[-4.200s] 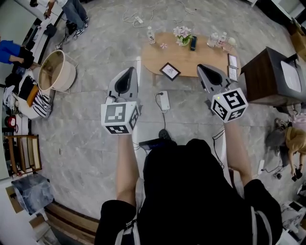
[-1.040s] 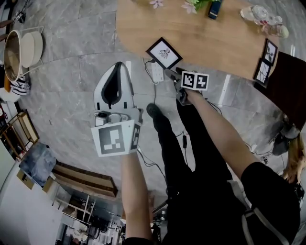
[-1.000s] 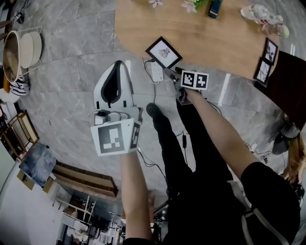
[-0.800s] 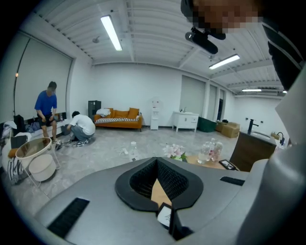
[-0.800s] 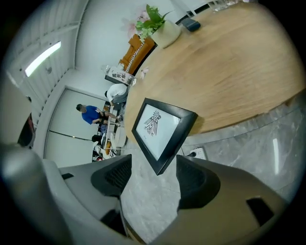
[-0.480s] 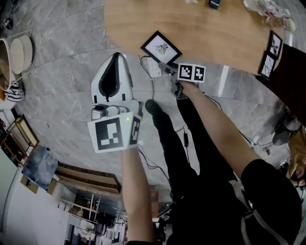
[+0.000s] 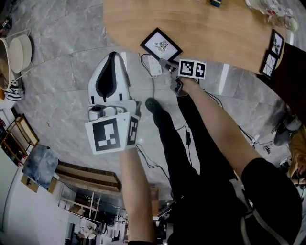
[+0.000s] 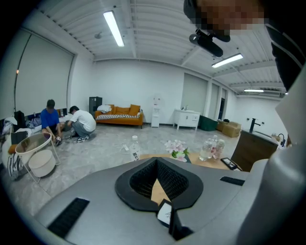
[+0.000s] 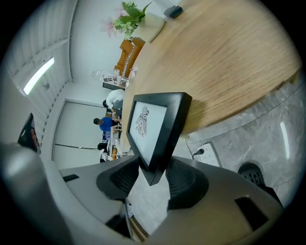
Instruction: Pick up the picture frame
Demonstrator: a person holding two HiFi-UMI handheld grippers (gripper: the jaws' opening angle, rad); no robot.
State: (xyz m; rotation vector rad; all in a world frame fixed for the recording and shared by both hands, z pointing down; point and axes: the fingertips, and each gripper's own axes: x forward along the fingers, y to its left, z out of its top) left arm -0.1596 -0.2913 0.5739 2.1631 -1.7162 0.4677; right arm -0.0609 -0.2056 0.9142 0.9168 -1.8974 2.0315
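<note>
A black picture frame (image 7: 161, 44) with a white print lies at the near edge of the wooden table (image 7: 215, 33), its corner sticking out over the floor. My right gripper (image 7: 168, 64) reaches up to that corner. In the right gripper view the frame (image 9: 150, 127) stands between the two pads; the jaws have just been closing and now press on both of its faces. My left gripper (image 7: 113, 53) hangs over the floor to the left of the frame, shut and empty, its tips (image 8: 156, 165) meeting.
A white power strip (image 7: 154, 65) with its cable lies on the floor under the table edge. Two small frames (image 7: 272, 52) sit at the table's right end beside a dark cabinet (image 7: 292, 72). Bottles (image 7: 270, 9) and flowers (image 9: 129, 14) stand farther back. A round basket (image 7: 14, 52) is at far left.
Four seconds ago both grippers were held well back from the table. Now the right one is at the frame's corner. Over the last half second hardly anything has shifted.
</note>
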